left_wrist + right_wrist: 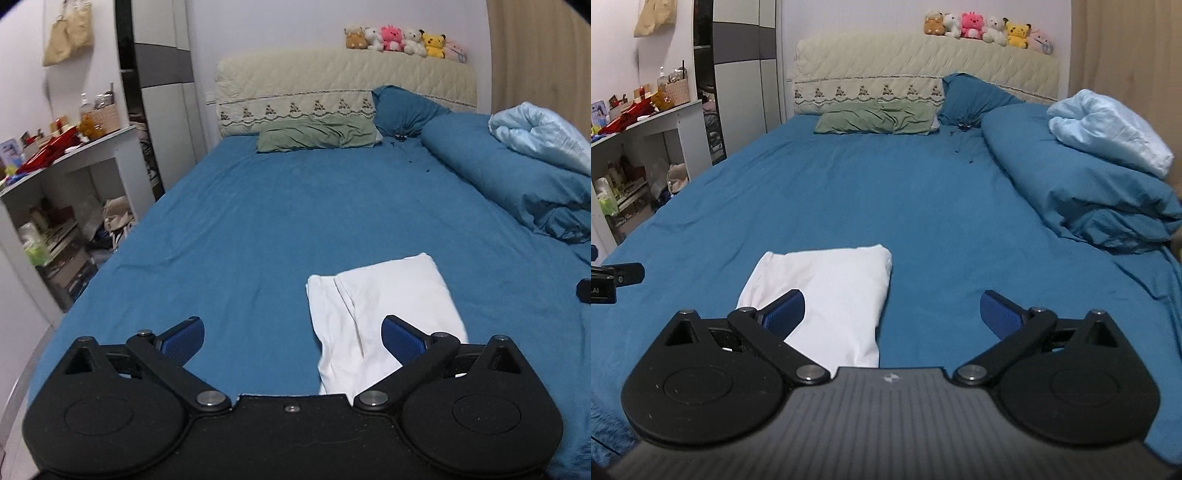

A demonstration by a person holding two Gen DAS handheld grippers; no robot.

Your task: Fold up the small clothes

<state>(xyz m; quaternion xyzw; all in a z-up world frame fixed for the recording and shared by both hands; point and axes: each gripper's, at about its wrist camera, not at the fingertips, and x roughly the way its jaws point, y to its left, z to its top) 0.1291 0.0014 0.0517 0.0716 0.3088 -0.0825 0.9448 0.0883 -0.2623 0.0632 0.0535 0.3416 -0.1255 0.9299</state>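
A folded white cloth [384, 302] lies on the bed [277, 206] near its foot edge. The left gripper [291, 338] and right gripper [892, 312] hover above it, jaws spread wide, holding nothing.

White garment [384, 306]: near end hidden behind left gripper [292, 341] body at 6 o'clock, so folded length unclear. Right gripper [583, 290] only a black sliver cut off at 3 o'clock. Shelf [55, 162] clutter at 9 o'clock too small to identify.
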